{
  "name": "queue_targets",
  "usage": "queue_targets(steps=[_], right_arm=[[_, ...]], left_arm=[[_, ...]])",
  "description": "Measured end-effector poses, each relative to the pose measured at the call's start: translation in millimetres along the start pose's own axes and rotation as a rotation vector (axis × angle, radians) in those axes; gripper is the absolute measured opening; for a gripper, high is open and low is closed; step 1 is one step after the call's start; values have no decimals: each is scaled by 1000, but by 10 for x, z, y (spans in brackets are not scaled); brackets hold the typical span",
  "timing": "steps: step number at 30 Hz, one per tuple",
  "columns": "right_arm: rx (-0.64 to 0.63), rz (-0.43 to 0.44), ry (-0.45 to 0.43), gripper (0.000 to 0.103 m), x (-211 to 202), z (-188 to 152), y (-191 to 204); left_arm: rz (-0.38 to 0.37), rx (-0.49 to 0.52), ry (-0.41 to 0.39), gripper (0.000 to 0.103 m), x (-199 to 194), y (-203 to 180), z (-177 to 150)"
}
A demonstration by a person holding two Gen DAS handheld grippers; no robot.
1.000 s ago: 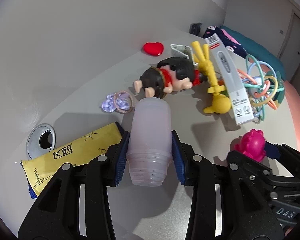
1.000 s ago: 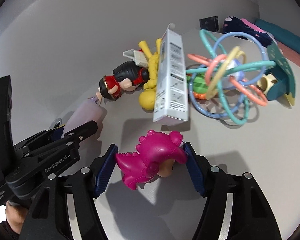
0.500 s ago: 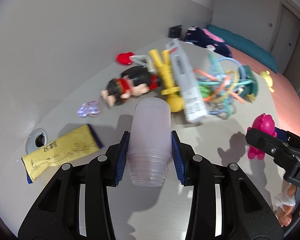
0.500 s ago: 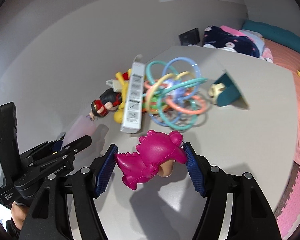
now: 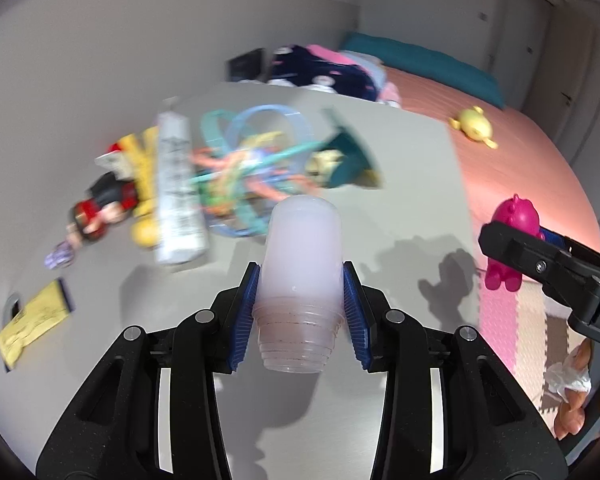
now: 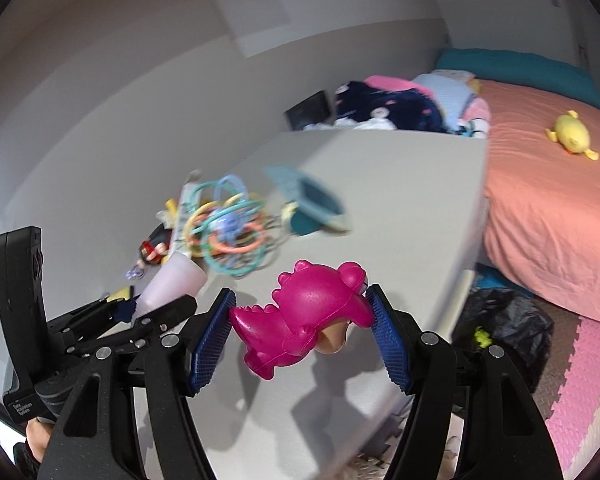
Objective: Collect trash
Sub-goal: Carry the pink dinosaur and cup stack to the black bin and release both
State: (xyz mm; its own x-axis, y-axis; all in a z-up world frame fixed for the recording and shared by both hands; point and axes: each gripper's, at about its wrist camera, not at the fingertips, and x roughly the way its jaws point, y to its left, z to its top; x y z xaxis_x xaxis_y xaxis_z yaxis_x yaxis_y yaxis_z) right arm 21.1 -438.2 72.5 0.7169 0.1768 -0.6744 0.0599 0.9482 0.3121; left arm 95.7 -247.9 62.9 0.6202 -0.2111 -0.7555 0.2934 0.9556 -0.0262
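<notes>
My left gripper [image 5: 300, 300] is shut on a stack of translucent plastic cups [image 5: 300, 280] and holds it above the grey table [image 5: 412, 184]. My right gripper [image 6: 302, 328] is shut on a magenta dinosaur toy [image 6: 308, 312], held above the table's right edge. The toy [image 5: 514, 240] and the right gripper also show in the left wrist view. The cups [image 6: 172, 284] and the left gripper show in the right wrist view. A black trash bag [image 6: 508, 320] sits on the floor beside the table.
On the table lie a white box [image 5: 176, 200], a ring rattle [image 5: 252, 168], a doll [image 5: 100, 204], a yellow toy [image 5: 144, 168], a teal pouch [image 5: 348, 160] and a yellow packet [image 5: 32, 324]. A pink bed [image 6: 560, 200] with a yellow duck [image 6: 572, 136] stands to the right.
Both grippers have lifted and swung right with their loads. The table clutter has fallen back and left in view, and the bed, floor mats and trash bag have come into sight.
</notes>
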Motion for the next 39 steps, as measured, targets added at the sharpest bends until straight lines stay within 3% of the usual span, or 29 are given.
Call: queue_targets(steps=[14, 15, 16, 17, 19, 25, 27, 28, 29, 30, 31, 39], right_arm=[[153, -171, -94, 68, -628, -12, -1419], [165, -184, -98, 68, -653, -18, -1517], [174, -197, -99, 68, -672, -21, -1604], [185, -209, -102, 68, -695, -25, -1700], [204, -230, -107, 68, -723, -24, -1884], [257, -307, -58, 68, -554, 4, -2427], [233, -380, 18, 78, -363, 32, -2531], [232, -425, 35, 81, -293, 29, -2596], [236, -427, 40, 81, -252, 22, -2640], [247, -422, 43, 81, -226, 6, -2679], [264, -420, 42, 81, -212, -16, -2712], [264, -382, 23, 81, -260, -70, -2562]], left_arm=[[-184, 249, 42, 40, 437, -1684, 292], [-193, 258, 44, 36, 477, -1762, 318], [-204, 270, 49, 19, 520, -1857, 344], [-223, 283, 60, 11, 559, -1939, 366], [-233, 313, 66, 4, 641, -2090, 424], [-225, 371, 95, 4, 823, -2351, 565], [-211, 364, 107, 5, 867, -2324, 565], [-207, 352, 113, 20, 888, -2289, 563], [-207, 340, 115, 63, 896, -2257, 557], [-200, 326, 105, 87, 893, -2212, 553], [-189, 317, 73, 96, 863, -2159, 542], [-174, 315, 46, 96, 746, -2013, 538]])
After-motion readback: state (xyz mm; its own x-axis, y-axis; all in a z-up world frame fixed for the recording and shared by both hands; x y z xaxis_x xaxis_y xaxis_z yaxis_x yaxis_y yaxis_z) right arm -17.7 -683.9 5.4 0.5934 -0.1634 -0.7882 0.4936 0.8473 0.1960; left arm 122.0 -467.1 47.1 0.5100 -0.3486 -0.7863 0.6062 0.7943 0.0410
